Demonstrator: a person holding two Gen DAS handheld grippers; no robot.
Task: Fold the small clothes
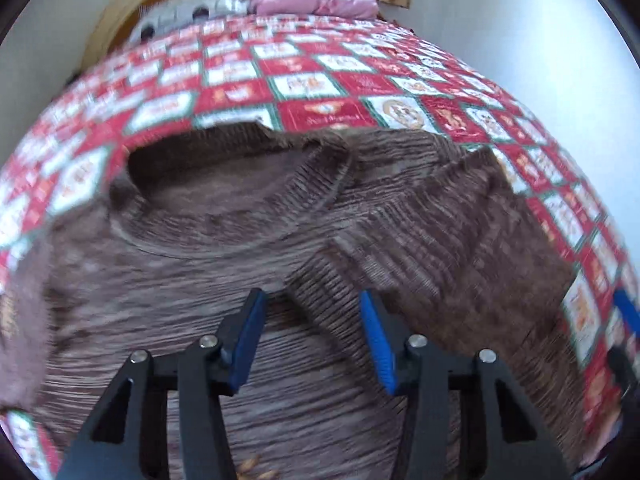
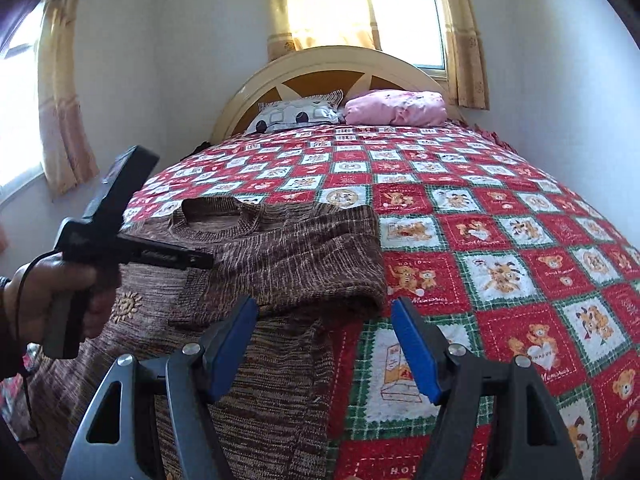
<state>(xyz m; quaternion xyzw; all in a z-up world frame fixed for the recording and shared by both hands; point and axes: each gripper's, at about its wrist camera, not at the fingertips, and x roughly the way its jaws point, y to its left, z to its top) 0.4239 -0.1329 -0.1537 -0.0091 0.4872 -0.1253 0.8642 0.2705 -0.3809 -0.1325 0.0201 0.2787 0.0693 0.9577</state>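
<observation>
Right wrist: one brown sweater (image 2: 280, 256), two pillows (image 2: 348, 114).

We see daylight only, coming from the window (image 2: 404, 16) behind the headboard and a second one at the far left; both are blown out white, and the curtain (image 2: 320, 4) glows yellow. The right wrist view is sharp, with even, soft light on the quilt (image 2: 500, 240) and faint shadows. The left wrist view is motion-blurred all over, and the sweater (image 1: 240, 248) knit smears into streaks. We note heavy fisheye bending and dark vignette corners in both views.
</observation>
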